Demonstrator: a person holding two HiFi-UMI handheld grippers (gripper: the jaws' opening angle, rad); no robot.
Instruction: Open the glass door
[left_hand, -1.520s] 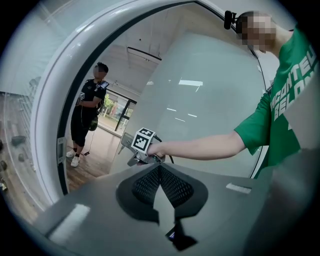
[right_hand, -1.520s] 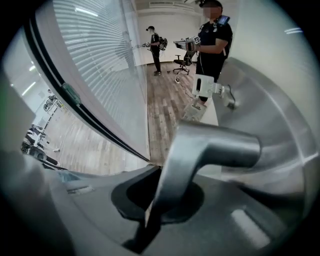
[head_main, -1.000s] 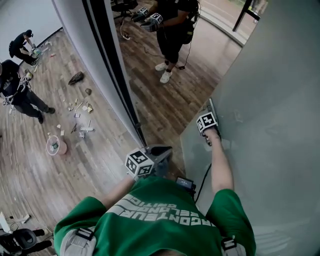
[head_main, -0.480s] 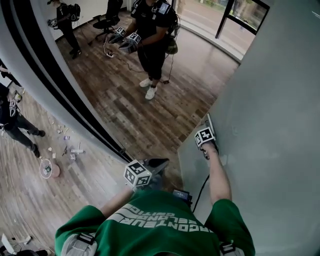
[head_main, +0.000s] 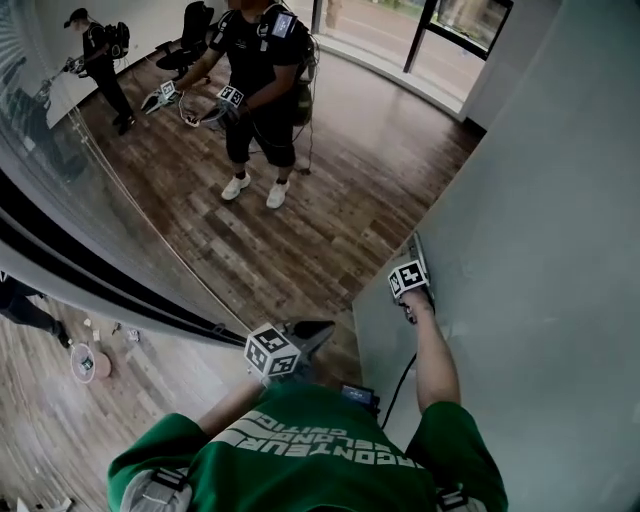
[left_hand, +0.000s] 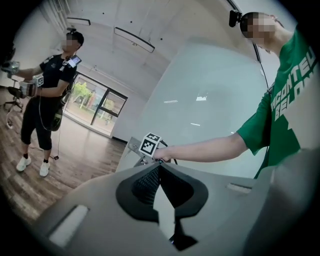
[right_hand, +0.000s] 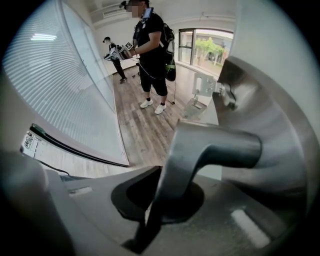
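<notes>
Right gripper (right_hand: 155, 200) clamped on the door handle (right_hand: 220, 145); left gripper (left_hand: 159, 167) closed on nothing.
The right jaws pinched the metal lever's shank, which ran up between them. The glass door (head_main: 540, 250), a frosted panel, filled the right half of the head view, with the handle at its left edge. The right arm (head_main: 438, 365) reached out straight to it, the gripper pointing steeply down. The left gripper was held near level at lower centre, its jaws pressed together.

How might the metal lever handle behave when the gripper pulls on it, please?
The handle looks like solid metal, so it is probably stiff. Its smooth finish may let the right gripper slip. The large glass door carrying it probably feels heavy.
</notes>
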